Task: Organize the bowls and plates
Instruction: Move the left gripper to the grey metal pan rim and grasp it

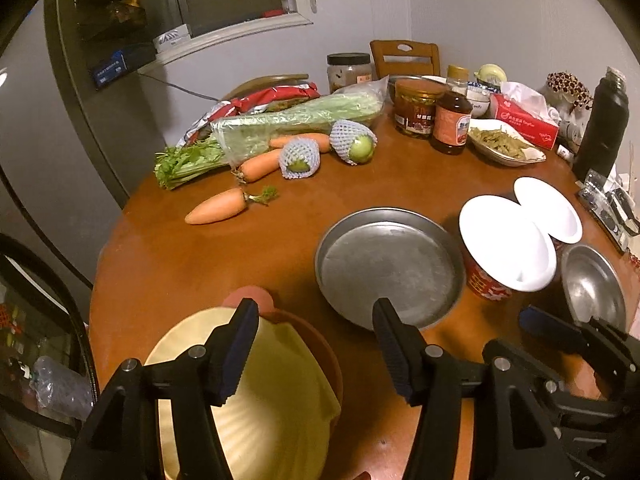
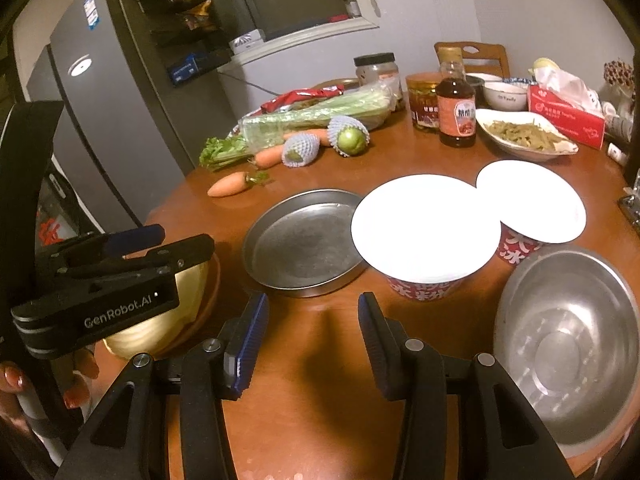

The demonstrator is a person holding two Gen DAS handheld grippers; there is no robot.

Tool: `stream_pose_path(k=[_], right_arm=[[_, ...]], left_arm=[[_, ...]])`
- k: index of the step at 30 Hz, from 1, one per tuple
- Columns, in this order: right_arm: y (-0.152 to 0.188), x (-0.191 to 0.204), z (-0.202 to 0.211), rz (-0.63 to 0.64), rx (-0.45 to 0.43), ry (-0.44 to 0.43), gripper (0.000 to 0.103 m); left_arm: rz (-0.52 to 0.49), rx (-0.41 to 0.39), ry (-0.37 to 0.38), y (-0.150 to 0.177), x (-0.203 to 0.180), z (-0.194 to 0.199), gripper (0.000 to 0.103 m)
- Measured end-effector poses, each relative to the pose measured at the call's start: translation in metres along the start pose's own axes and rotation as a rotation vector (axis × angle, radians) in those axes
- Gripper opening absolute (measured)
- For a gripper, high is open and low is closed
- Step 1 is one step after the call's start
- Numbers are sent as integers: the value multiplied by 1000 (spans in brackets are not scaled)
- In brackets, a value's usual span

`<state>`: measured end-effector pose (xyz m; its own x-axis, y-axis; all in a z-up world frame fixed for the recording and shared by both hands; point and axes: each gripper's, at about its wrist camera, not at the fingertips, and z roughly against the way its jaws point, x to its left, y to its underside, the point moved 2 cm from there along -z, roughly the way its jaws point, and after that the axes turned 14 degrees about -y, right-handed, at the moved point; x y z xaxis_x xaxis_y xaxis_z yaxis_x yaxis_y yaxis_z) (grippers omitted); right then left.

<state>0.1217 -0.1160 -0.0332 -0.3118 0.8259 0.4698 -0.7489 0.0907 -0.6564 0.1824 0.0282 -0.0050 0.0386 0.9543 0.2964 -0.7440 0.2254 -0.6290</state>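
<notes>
A yellow bowl [image 1: 272, 392] sits in a brown dish [image 1: 324, 356] at the near left of the round wooden table [image 1: 180, 264]. My left gripper [image 1: 316, 348] is open, its left finger over the bowl's rim; it also shows in the right wrist view [image 2: 160, 246]. A flat steel plate [image 1: 390, 266] lies mid-table, also in the right wrist view [image 2: 304, 240]. A steel bowl [image 2: 568, 344] sits near right. My right gripper [image 2: 312, 344] is open and empty above bare table, also seen in the left wrist view [image 1: 560, 328].
Two red paper cups with white lids [image 2: 426, 226] [image 2: 532, 200] stand beside the steel plate. Carrots [image 1: 218, 208], celery [image 1: 288, 124], netted fruit [image 1: 354, 142], jars, a sauce bottle [image 2: 456, 108], a dish of beans [image 2: 524, 134] and a tissue box fill the far side. A fridge [image 2: 92, 120] stands left.
</notes>
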Motion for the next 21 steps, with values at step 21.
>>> stream_pose_path(k=[21], right_arm=[[-20, -29, -61, -173, 122, 6, 49]], left_arm=[[-68, 107, 1, -41, -16, -62, 59]])
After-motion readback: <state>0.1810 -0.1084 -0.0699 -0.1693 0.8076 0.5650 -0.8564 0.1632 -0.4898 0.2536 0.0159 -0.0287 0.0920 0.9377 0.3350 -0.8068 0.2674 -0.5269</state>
